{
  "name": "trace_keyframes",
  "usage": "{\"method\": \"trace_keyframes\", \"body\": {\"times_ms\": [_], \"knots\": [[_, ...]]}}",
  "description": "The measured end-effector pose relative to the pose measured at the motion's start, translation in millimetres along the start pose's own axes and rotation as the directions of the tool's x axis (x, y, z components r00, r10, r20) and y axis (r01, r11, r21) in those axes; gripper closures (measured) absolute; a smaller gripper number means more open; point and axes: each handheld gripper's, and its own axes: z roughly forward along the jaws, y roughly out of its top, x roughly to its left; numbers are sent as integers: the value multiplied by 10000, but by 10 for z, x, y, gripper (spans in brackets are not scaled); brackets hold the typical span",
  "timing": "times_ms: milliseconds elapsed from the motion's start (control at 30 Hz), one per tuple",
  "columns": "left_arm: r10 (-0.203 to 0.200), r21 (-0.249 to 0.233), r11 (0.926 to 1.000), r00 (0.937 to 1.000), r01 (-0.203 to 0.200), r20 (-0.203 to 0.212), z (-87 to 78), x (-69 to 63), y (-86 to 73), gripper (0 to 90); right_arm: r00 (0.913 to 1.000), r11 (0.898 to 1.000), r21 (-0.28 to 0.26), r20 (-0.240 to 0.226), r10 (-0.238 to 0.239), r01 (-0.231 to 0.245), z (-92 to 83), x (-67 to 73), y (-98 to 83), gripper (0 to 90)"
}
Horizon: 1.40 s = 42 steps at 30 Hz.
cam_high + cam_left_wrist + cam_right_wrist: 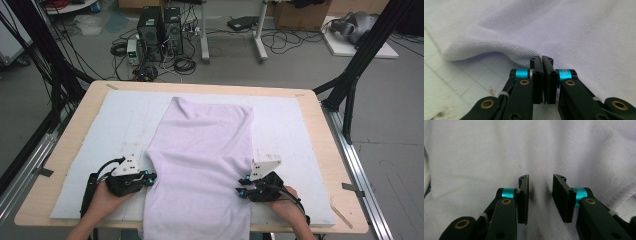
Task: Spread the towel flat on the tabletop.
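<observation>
So there's a pale lilac garment (200, 160) spread flat on a white mat (285, 125) that covers most of a wooden table (320, 145). Taking the garment as the landmark: it lies roughly in the middle of the mat, running from near the far side down to the near edge of the table, where its bottom hangs slightly over.

The left gripper (148, 176) sits at the garment's left edge, down near the person's end, with the left hand (106, 199) behind it on the mat. In the left gripper view that gripper (543, 60) has its jaws pressed together with no gap, tips right at the folded edge of the garment (549, 30). I can't tell whether any fabric is actually pinched between them, since the tips hide that spot. The squared mat (454, 82) shows just left of the garment's edge.

The right gripper (241, 186) is at the garment's right edge, about level with the left one, right hand (285, 202) behind it. In the right gripper view the gripper (540, 182) has its jaws parted with a clear gap, hovering over or resting on the fabric (524, 145), nothing clamped.

Beyond the garment's far end, past the table, there are computer towers (160, 32) and cables on the floor.
</observation>
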Motion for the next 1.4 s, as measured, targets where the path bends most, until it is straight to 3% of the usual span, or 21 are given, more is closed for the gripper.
{"method": "trace_keyframes", "body": {"times_ms": [167, 267, 400, 567, 667, 833, 933, 1033, 1100, 1200, 1300, 1400], "knots": [[-20, -515, 9987, 9994, 2, -337, -285, -1, 51, 871, 10000, 10000, -45, 32, 14, -14, -3, 1, -11, 662], [155, -509, 9985, 9989, -177, -443, -371, -21, 94, 871, 10000, 10000, -59, 13, 25, -25, -3, 0, -12, 661], [250, -260, 9993, 9995, -255, -183, -259, -71, 107, 870, 10000, 10000, -50, 32, 15, -15, -3, 1, -11, 661], [439, 669, 9967, 9988, -452, 211, 59, -119, 29, 869, 10000, 10000, -95, 64, 26, -26, -3, 4, -15, 661], [291, 568, 9979, 9994, -300, 172, 49, -109, 6, 869, 10000, 9999, -110, 39, 79, -79, -6, 12, -21, 669], [351, 495, 9982, 9990, -337, -283, -143, -95, -38, 871, 10000, 9999, -130, -16, -20, 19, -10, 24, -23, 744], [96, 90, 9999, 9981, -90, -616, -338, -66, -66, 871, 9999, 9998, -186, -121, -43, 41, -16, 52, -36, 819], [-46, -294, 9996, 9979, 27, -639, -486, -54, -66, 863, 9997, 9998, -213, -250, -34, 29, -30, 59, -51, 837], [-94, -449, 9990, 9967, 58, -812, -548, -43, -51, 785, 9996, 9998, -170, -288, -64, 59, -44, 65, -54, 833], [-186, -541, 9984, 9978, 152, -640, -548, -19, -44, 692, 9996, 9999, -149, -275, -73, 69, -79, 88, -54, 805], [-13, -379, 9993, 9996, 2, -279, -436, -43, -48, 690, 9996, 9996, -283, -281, -22, 14, -105, 105, -53, 758], [204, -106, 9997, 9997, -203, 120, -260, -80, -53, 692, 9983, 9995, -314, -586, 4, -22, -94, 119, -50, 637]]}}
